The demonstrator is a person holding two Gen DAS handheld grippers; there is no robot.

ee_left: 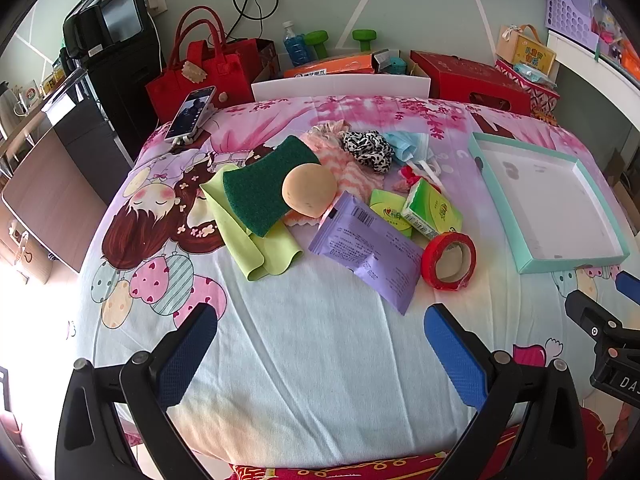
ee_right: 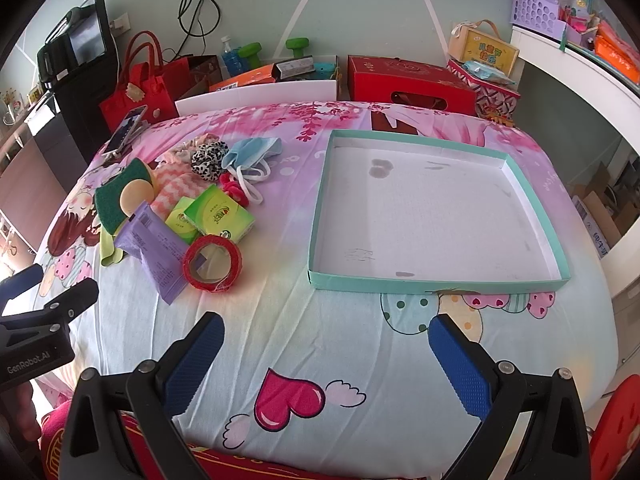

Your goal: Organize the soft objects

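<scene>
A heap of small items lies on the cartoon-print cloth: a green scouring pad (ee_left: 262, 184), a round beige sponge (ee_left: 308, 190), a yellow-green cloth (ee_left: 256, 246), a purple packet (ee_left: 370, 246), green tissue packs (ee_left: 432, 210), a red tape roll (ee_left: 450, 260), a leopard scrunchie (ee_left: 368, 150), a blue face mask (ee_left: 408, 144) and a pink knit cloth (ee_left: 348, 168). A teal-rimmed tray (ee_right: 320, 216) sits empty to the right. My left gripper (ee_left: 320, 340) hangs open in front of the heap. My right gripper (ee_right: 326, 348) is open in front of the tray.
A phone (ee_left: 190, 114) on a stand is at the cloth's far left corner. Red bags (ee_left: 192, 76), boxes (ee_left: 468, 80), a bottle (ee_left: 294, 46) and green dumbbells (ee_left: 364, 38) line the wall behind. A dark cabinet (ee_left: 116, 80) stands to the left.
</scene>
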